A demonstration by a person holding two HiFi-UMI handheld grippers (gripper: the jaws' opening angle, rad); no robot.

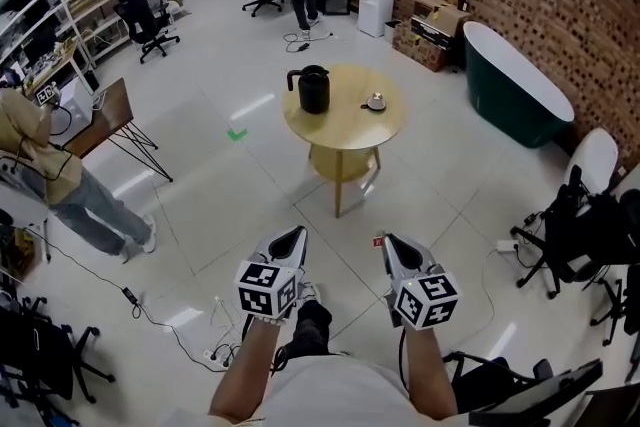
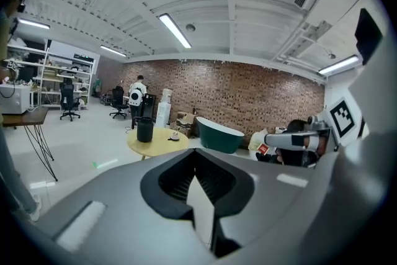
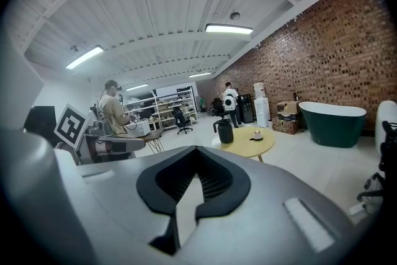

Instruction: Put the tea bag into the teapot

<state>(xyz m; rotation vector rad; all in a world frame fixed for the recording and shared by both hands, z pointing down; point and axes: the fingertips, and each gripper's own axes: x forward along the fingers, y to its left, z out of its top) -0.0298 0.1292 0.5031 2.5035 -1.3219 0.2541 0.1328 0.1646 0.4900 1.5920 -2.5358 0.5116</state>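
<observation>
Your left gripper (image 1: 297, 233) and right gripper (image 1: 389, 240): jaws pressed together, nothing between. Black cylindrical teapot (image 1: 313, 89) stands on round yellow counter (image 1: 345, 130), well ahead of both. Small pale object (image 1: 376, 102) near it, too small to identify.

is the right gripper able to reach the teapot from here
Probably not yet: the right gripper is far short of the teapot on the round table, though only bare floor lies between.
</observation>
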